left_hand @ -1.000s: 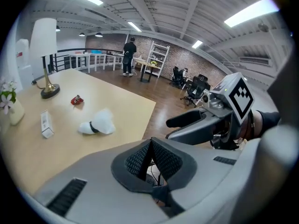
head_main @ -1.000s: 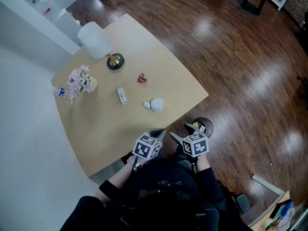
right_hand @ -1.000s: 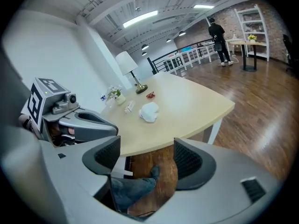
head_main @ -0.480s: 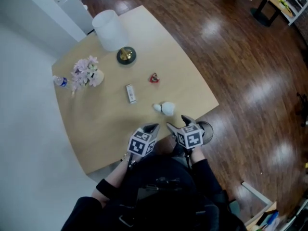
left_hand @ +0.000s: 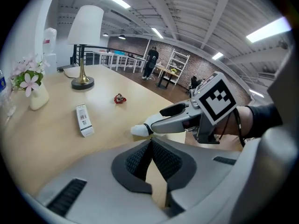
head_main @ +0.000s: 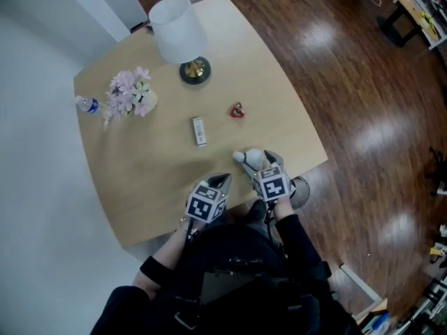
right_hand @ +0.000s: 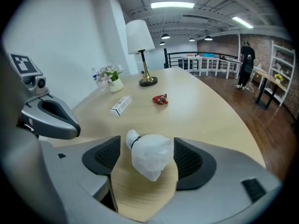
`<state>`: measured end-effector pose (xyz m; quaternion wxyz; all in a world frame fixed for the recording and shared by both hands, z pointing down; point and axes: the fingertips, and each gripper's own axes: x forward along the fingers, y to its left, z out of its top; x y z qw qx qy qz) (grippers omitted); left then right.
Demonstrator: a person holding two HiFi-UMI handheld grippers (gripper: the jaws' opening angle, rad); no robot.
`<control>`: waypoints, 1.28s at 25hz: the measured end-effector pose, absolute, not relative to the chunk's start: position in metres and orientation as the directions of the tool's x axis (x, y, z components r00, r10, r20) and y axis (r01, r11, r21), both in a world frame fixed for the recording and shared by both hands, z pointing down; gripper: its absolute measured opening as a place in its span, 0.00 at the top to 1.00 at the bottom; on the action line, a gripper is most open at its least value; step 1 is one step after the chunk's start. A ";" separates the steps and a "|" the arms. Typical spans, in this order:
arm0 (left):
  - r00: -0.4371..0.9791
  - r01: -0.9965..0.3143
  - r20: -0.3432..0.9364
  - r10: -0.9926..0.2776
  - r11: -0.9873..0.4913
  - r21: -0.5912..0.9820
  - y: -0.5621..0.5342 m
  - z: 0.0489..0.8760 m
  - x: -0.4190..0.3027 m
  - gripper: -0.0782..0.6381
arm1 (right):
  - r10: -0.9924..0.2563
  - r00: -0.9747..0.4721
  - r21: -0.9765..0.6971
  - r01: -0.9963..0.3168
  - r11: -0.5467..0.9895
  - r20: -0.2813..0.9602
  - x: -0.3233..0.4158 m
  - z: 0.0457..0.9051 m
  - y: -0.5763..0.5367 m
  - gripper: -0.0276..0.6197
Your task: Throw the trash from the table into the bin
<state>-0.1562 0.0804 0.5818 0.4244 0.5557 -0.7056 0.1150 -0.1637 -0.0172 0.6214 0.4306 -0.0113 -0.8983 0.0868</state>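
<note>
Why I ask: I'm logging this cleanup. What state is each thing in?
left tool: shut, empty.
right tool: open, astride the white tied bag.
white tied bag: resting on the table, ungripped.
red wrapper: crumpled, on the table.
white box: lying flat.
lamp: upright.
flower vase: upright.

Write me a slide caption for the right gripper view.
Open right claw straddles a knotted white plastic bag on the wooden table; white box, red wrapper, lamp and flowers lie beyond.
</note>
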 end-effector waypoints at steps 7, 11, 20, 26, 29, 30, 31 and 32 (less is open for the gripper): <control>-0.016 -0.876 0.729 -0.685 0.361 0.319 0.083 0.589 -0.168 0.89 | 0.100 -0.563 -0.158 -0.055 0.986 0.820 -0.171 0.653 -0.008 0.40; -0.011 -0.873 0.733 -0.680 0.364 0.324 0.085 0.589 -0.169 0.89 | 0.110 -0.577 -0.189 -0.078 0.979 0.809 -0.171 0.654 -0.005 0.47; -0.016 -0.893 0.733 -0.680 0.340 0.296 0.081 0.585 -0.161 0.89 | 0.141 -0.598 -0.246 -0.097 0.965 0.789 -0.162 0.640 0.001 0.67; 0.003 -0.918 0.730 -0.684 0.288 0.274 0.069 0.574 -0.146 0.89 | 0.133 -0.652 -0.265 -0.109 0.958 0.747 -0.132 0.598 -0.009 0.71; 0.030 -0.933 0.726 -0.687 0.241 0.267 0.056 0.569 -0.135 0.89 | 0.109 -0.663 -0.280 -0.158 0.947 0.741 -0.107 0.585 -0.020 0.71; 0.041 -0.938 0.726 -0.687 0.224 0.264 0.051 0.569 -0.130 0.89 | 0.097 -0.665 -0.283 -0.178 0.942 0.740 -0.097 0.584 -0.025 0.71; 0.052 -0.943 0.725 -0.686 0.206 0.263 0.046 0.568 -0.125 0.89 | 0.085 -0.667 -0.287 -0.199 0.937 0.740 -0.087 0.583 -0.030 0.71; 0.065 -0.947 0.726 -0.685 0.187 0.261 0.041 0.568 -0.119 0.89 | 0.072 -0.668 -0.291 -0.222 0.931 0.741 -0.077 0.583 -0.034 0.71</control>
